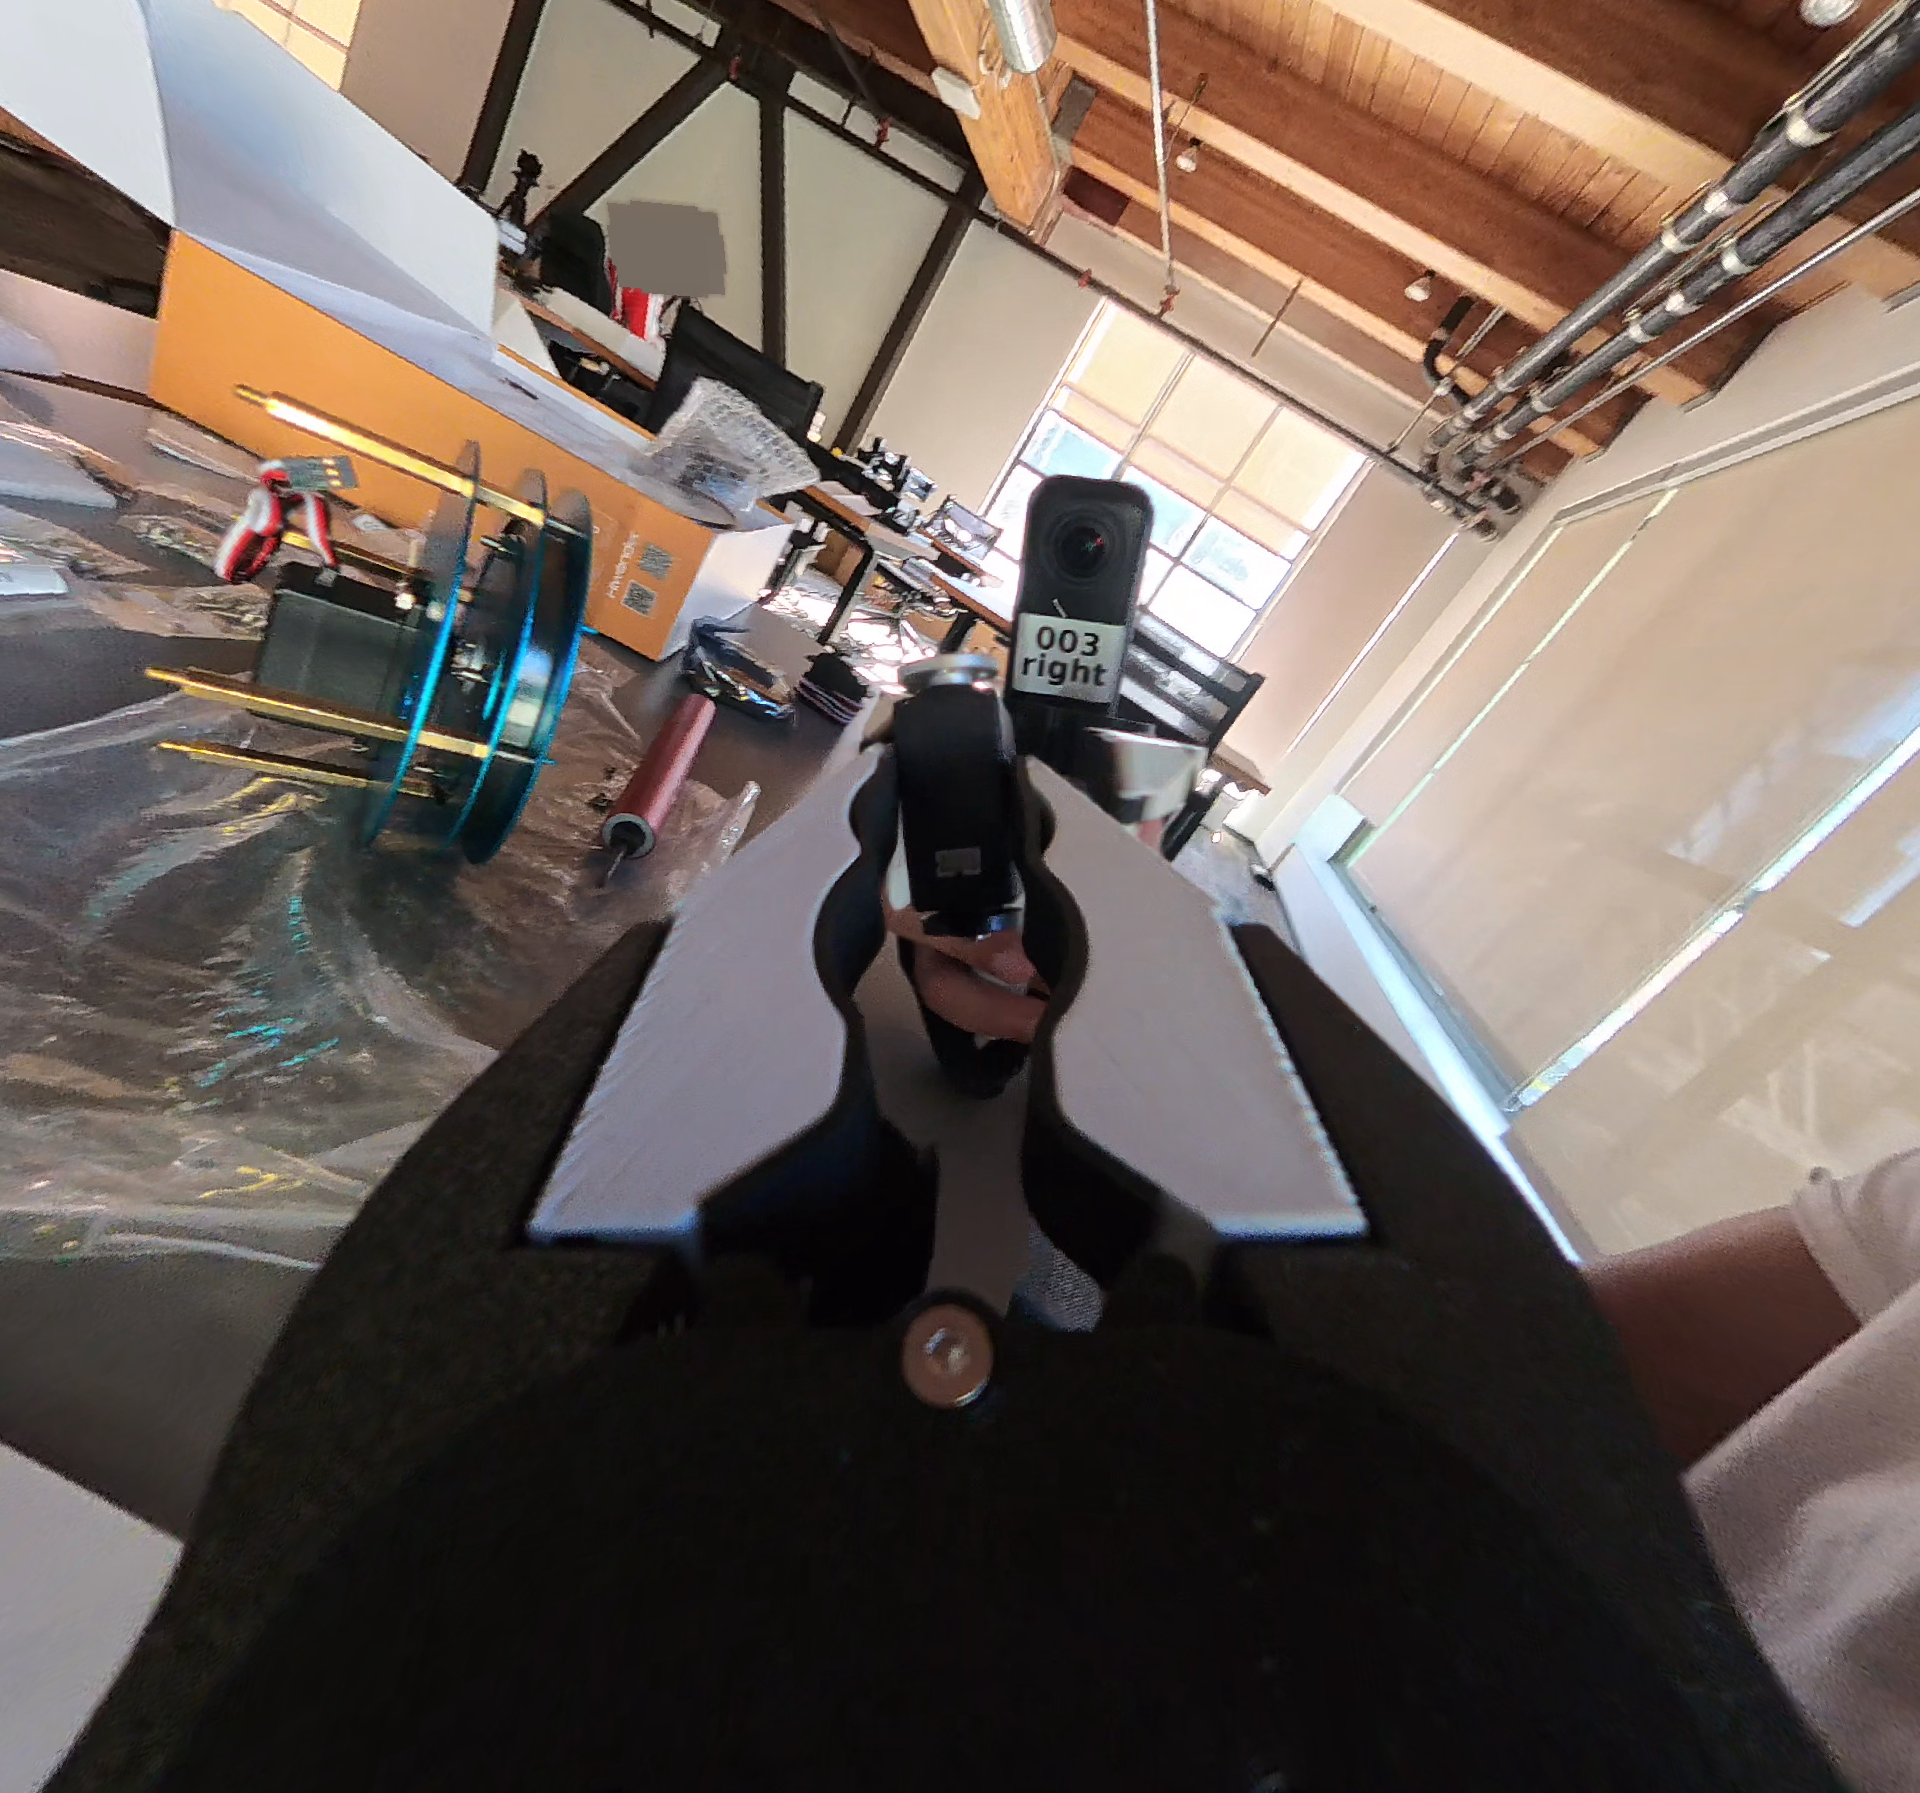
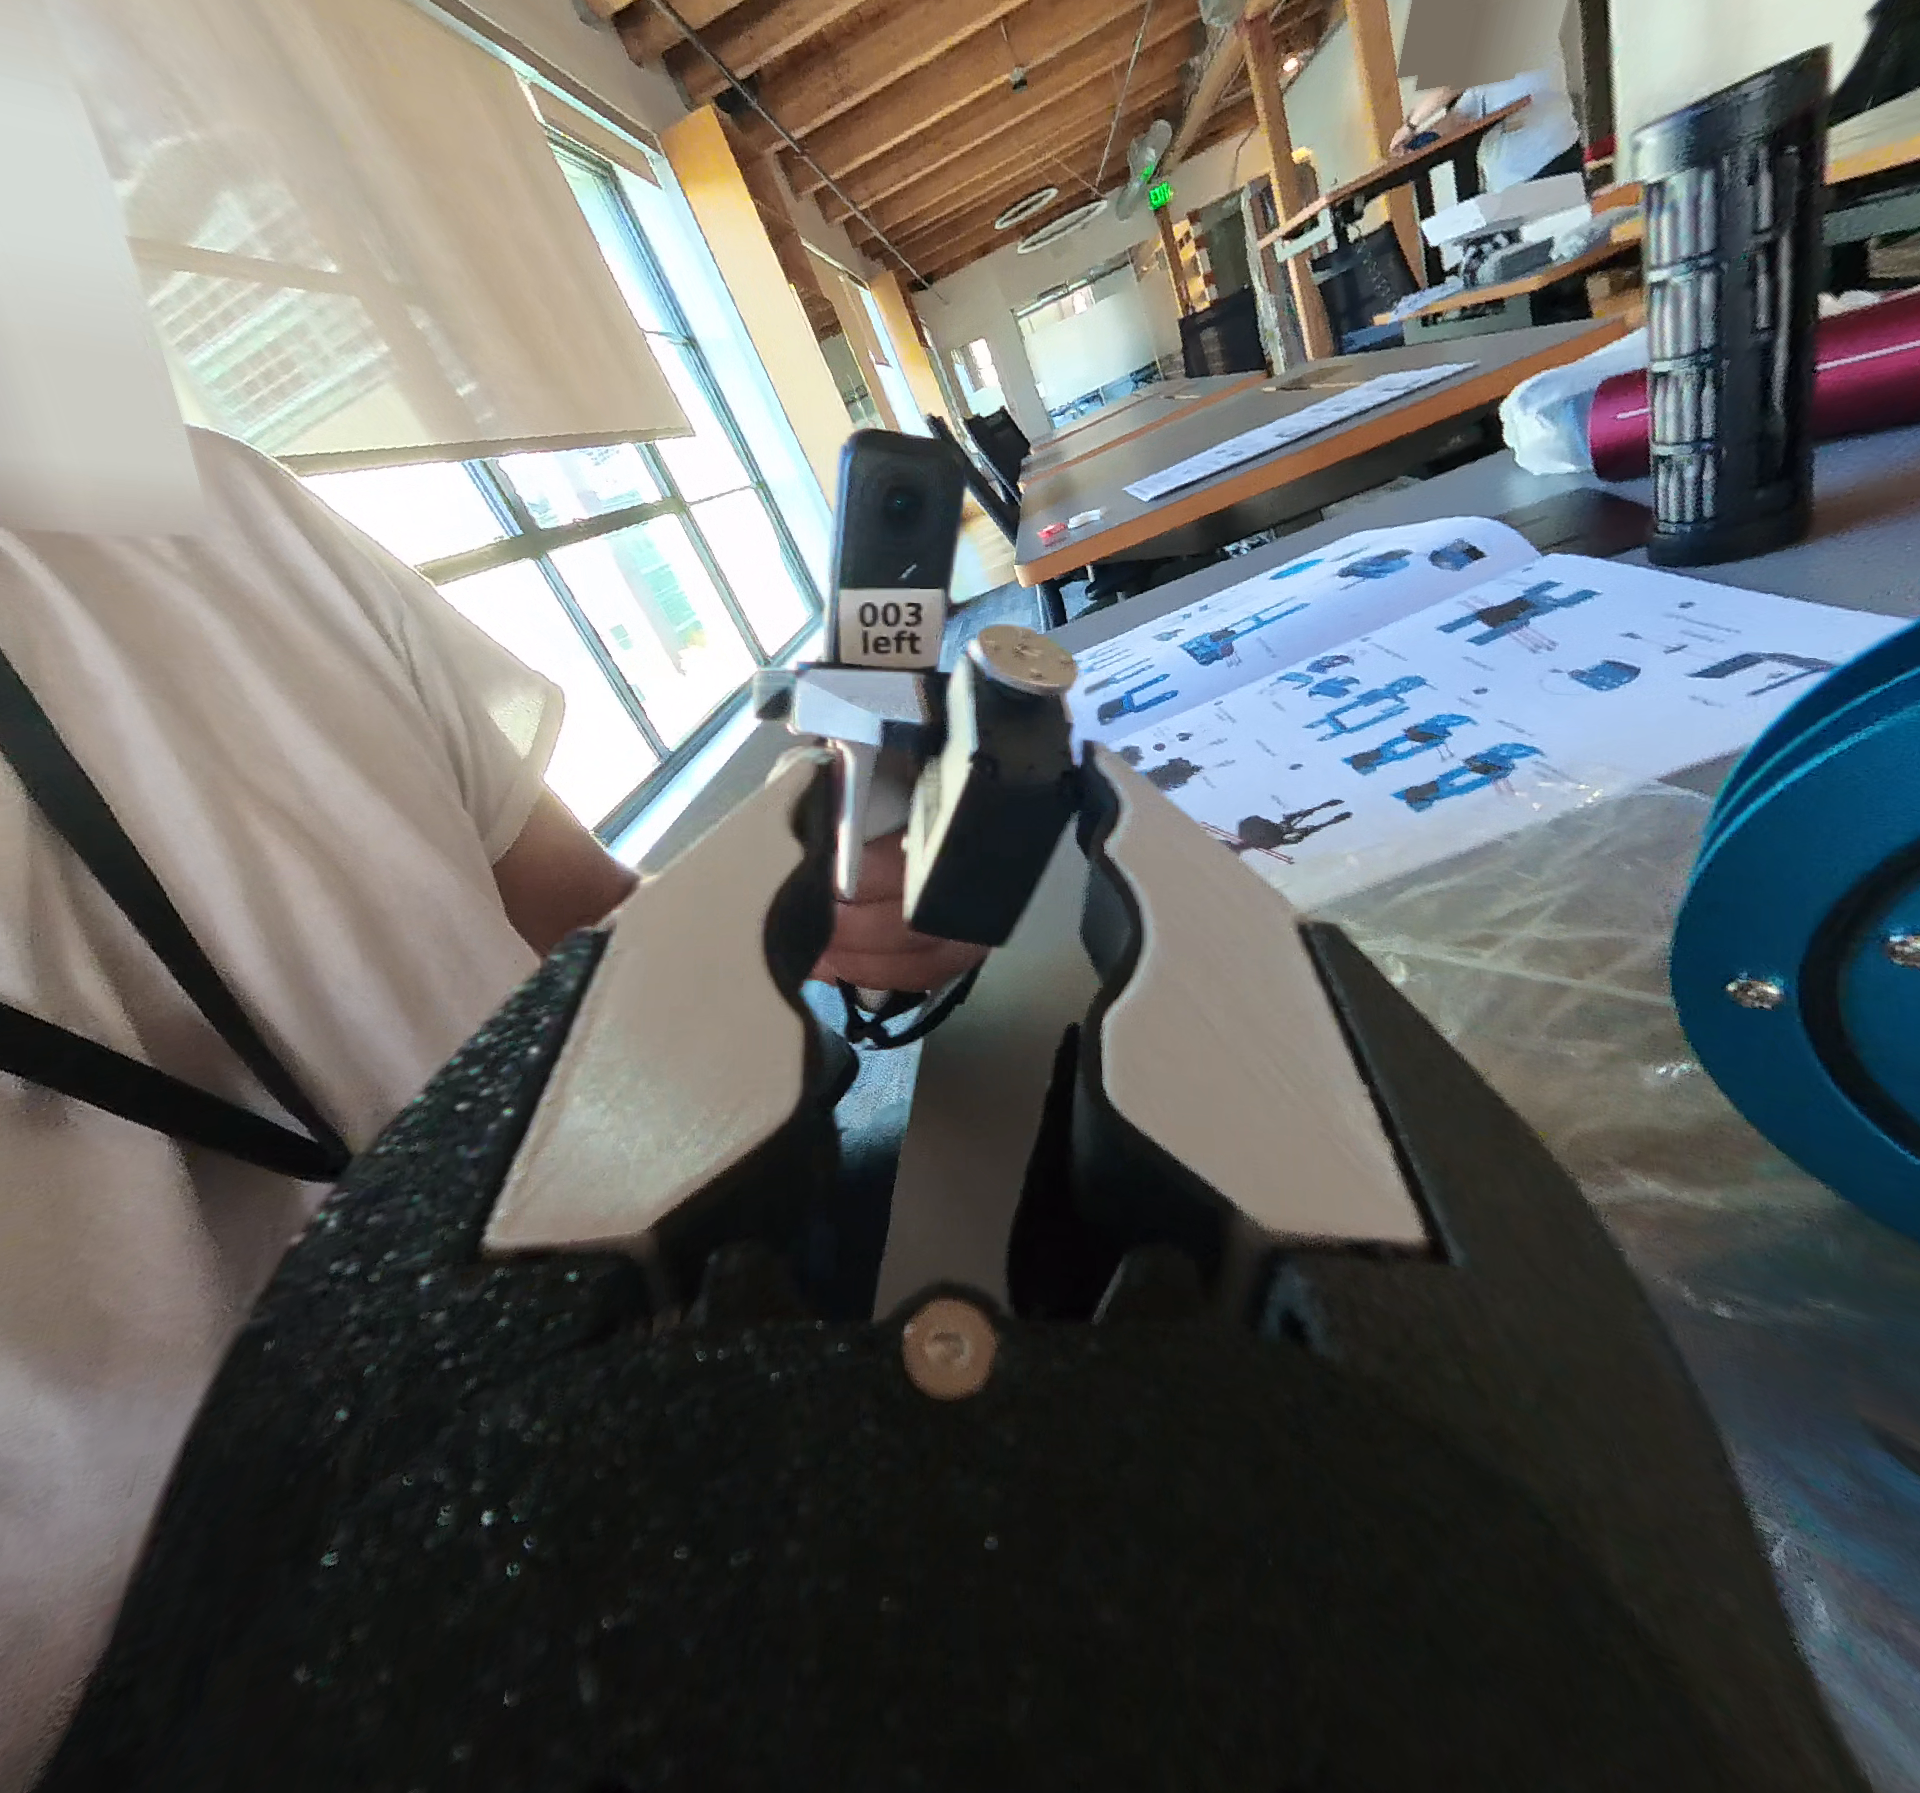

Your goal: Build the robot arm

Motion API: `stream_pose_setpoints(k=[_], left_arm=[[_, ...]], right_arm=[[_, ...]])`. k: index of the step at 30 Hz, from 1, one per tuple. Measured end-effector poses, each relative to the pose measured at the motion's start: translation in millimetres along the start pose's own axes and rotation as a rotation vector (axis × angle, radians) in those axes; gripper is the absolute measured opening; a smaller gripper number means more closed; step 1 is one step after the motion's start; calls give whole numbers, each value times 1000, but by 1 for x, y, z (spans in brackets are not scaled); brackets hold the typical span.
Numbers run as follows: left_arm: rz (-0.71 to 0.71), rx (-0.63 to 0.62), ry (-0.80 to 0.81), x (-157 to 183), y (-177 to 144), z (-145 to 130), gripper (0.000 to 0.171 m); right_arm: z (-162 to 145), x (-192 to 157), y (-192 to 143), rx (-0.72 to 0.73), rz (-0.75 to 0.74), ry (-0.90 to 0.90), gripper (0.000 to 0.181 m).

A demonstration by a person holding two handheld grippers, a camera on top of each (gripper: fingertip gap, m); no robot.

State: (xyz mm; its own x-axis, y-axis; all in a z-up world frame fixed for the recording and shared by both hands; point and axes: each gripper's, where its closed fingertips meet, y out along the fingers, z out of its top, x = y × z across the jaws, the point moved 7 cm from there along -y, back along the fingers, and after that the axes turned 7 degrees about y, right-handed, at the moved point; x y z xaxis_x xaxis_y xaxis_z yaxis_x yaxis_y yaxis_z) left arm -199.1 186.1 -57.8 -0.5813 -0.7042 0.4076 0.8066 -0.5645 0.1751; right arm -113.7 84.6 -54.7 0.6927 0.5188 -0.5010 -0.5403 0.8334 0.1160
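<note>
My left gripper (image 1: 956, 772) is shut on a small black servo motor (image 1: 951, 808) with a silver round horn on top and holds it up off the table. My right gripper (image 2: 961, 772) faces it from the other side. Its jaws stand open around the same servo (image 2: 987, 808), wider than the left gripper's tips, and its right finger is at the servo's edge. The left gripper's silver fingertip (image 2: 857, 720) shows between the servo and my right gripper's left finger. A hand shows behind the servo in both views.
A blue disc assembly with brass standoffs (image 1: 468, 663) lies on plastic sheeting left of the grippers, also showing in the right wrist view (image 2: 1808, 964). Nearby are a red-handled screwdriver (image 1: 660, 767), an orange box (image 1: 416, 434), an open printed manual (image 2: 1455, 683), a black cylinder (image 2: 1730, 320), and a person in a white shirt (image 2: 260, 704). Both grippers' tips are close together, under 4 cm apart.
</note>
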Motion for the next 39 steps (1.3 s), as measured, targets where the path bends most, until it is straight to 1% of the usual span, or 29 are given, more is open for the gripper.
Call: stream_pose_setpoints(k=[1,2,3,6,7,11,15,19,21,25,27,29,30,32,35,37,39], left_arm=[[-14,5,-12,0,-1,0,18],[-20,9,-13,1,-2,0,18],[-20,14,-5,1,-3,0,18],[-15,18,14,-1,-7,1,18],[-14,21,16,-2,-9,1,18],[-31,16,30,-1,-11,2,18],[-30,-42,82,-2,-12,1,19],[-35,-116,124,-2,-16,-1,20],[-6,-152,142,-5,-18,0,19],[63,-141,183,-14,-25,11,19],[95,-146,233,-19,-30,17,19],[166,-156,335,-27,-35,25,19],[214,-163,401,-32,-37,29,19],[310,-179,529,-42,-39,34,19],[418,-133,672,-53,-42,36,19],[424,-76,683,-55,-41,33,17],[400,-7,668,-50,-41,32,17]], right_arm=[[0,2,1,-8,-19,-1,32],[-1,4,1,-15,-24,0,26],[-2,5,3,-25,-15,9,25],[-7,9,10,-62,-15,32,29],[-8,8,12,-68,5,33,25],[-8,8,15,-70,33,39,22],[-11,10,15,-99,40,62,21],[-14,10,17,-142,9,21,20],[-13,13,15,-163,-32,-15,20],[1,29,-4,-150,-148,-69,20],[8,44,-21,-148,-287,-132,21],[15,58,-39,-123,-458,-217,21],[18,61,-47,-96,-509,-242,20],[24,58,-54,-24,-535,-266,20],[26,53,-59,47,-554,-275,20],[21,55,-60,35,-585,-255,20],[18,56,-61,10,-620,-279,20]])
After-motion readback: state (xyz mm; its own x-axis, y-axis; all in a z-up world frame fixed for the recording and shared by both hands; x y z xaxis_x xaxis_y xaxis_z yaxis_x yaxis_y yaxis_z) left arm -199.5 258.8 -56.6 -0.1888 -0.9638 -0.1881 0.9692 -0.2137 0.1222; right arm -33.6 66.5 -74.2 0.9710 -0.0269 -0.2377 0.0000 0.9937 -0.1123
